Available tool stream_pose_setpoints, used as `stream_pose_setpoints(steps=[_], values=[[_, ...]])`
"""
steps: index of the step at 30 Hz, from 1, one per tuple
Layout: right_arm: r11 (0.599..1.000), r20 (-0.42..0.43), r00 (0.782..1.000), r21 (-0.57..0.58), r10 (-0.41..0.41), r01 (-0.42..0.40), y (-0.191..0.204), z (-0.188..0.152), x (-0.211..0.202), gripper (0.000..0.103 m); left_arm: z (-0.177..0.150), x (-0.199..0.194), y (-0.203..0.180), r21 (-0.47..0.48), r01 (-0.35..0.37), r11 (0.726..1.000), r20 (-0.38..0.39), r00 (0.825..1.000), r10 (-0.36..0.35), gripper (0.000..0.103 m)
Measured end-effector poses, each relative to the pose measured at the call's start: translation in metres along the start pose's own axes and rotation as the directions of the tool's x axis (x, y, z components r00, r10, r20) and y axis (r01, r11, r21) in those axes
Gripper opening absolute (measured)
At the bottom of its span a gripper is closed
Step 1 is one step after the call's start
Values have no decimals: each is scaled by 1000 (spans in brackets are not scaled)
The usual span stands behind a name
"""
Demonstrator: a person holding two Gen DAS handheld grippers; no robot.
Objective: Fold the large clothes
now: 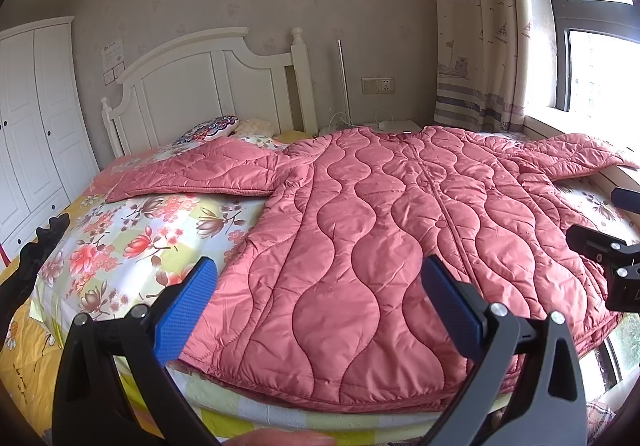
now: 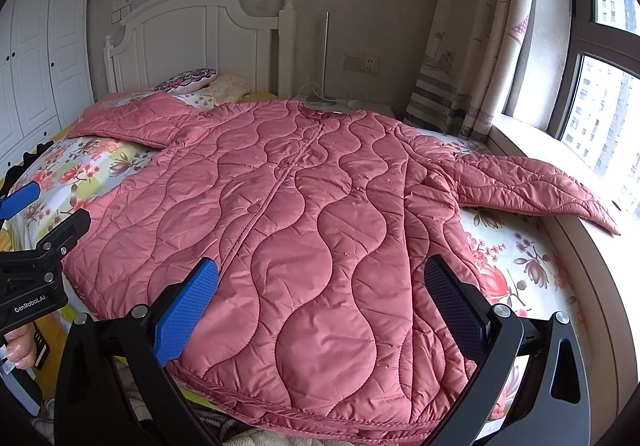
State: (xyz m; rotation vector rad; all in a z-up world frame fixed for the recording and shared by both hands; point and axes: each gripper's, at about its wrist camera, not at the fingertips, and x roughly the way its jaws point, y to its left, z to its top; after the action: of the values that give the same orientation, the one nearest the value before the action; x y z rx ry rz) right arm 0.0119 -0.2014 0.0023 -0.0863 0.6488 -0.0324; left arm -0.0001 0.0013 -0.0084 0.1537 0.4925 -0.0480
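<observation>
Pink coat [image 1: 384, 246] lies flat on the bed [image 1: 132, 238], both tongs open above its hem.

The left gripper [image 1: 320, 306] and right gripper [image 2: 320, 306] hold nothing; one sleeve [image 2: 532, 186] reaches onto the windowsill [image 2: 560, 162], the other toward the pillow [image 1: 208, 128].

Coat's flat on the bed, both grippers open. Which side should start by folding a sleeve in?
Right, marginally. The right gripper hangs above the pink coat's hem, the sleeve on the windowsill on its side. The left gripper faces a farther sleeve.
</observation>
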Motion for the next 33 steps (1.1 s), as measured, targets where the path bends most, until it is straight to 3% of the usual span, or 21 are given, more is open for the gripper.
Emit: stream_pose_setpoints(steps=[33], values=[[1000,-5,1000,-2,2,-2,1,-3,4,99,-14,-3,-3,0,2,1000,-15,1000,-2,101]])
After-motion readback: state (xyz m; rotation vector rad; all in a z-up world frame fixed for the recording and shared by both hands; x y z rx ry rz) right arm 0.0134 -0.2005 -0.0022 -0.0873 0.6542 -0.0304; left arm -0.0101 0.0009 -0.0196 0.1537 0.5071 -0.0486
